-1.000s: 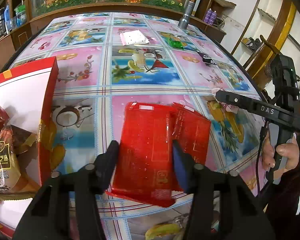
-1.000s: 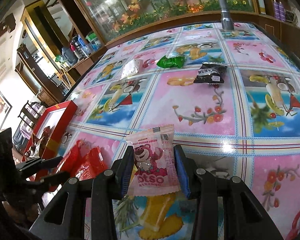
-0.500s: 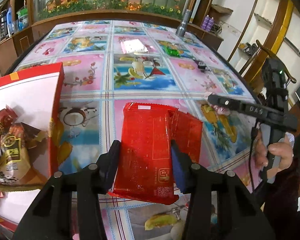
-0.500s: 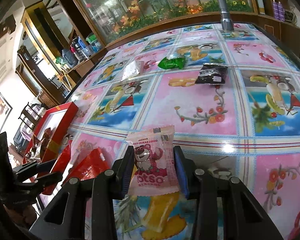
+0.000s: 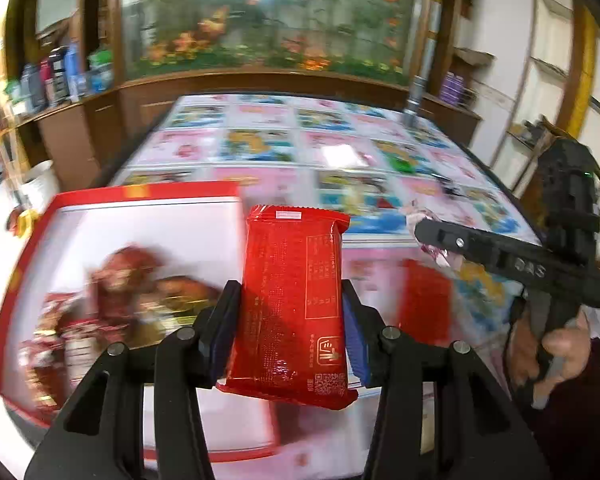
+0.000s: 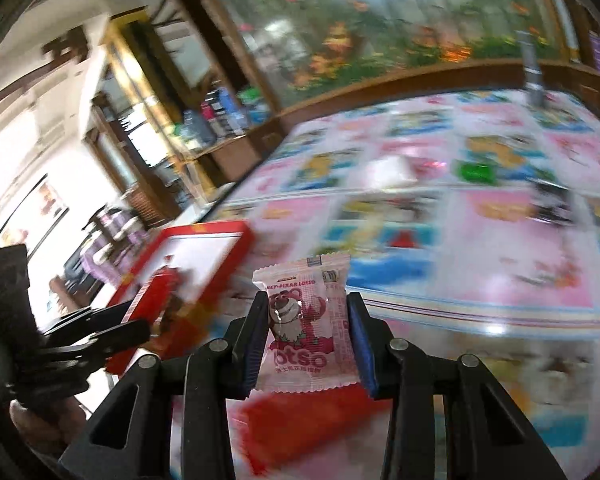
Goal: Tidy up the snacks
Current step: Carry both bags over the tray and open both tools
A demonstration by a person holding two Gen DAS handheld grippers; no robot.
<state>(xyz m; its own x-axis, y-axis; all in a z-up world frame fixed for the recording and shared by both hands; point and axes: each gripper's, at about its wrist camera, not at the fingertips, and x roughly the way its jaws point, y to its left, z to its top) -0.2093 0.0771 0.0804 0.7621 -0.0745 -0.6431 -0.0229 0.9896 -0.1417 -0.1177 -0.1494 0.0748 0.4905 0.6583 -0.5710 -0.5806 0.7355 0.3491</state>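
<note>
Red foil snack packet [image 5: 292, 304] is clamped in the left gripper [image 5: 290, 330], long axis pointing away from the camera, now lifted beside the red-rimmed box [image 5: 140, 204] (earlier it lay on the tablecloth [image 5: 260, 144]). Glossy pink Lotso candy packet [image 6: 306, 320], upright, is pinched by the right gripper [image 6: 306, 344], also raised off the table.

Red-rimmed box [image 5: 148, 200] fills left half of left wrist frame; blurred snack packs [image 5: 112, 300] crowd its lower left, white floor bare in the upper part. Second red packet [image 5: 424, 300] lies on the tablecloth [image 5: 260, 140] right of centre. Right gripper [image 5: 432, 236] juts in from right edge. Mid-table open; green wrapper [image 6: 478, 172], flashlight [image 6: 534, 76] at far right.
</note>
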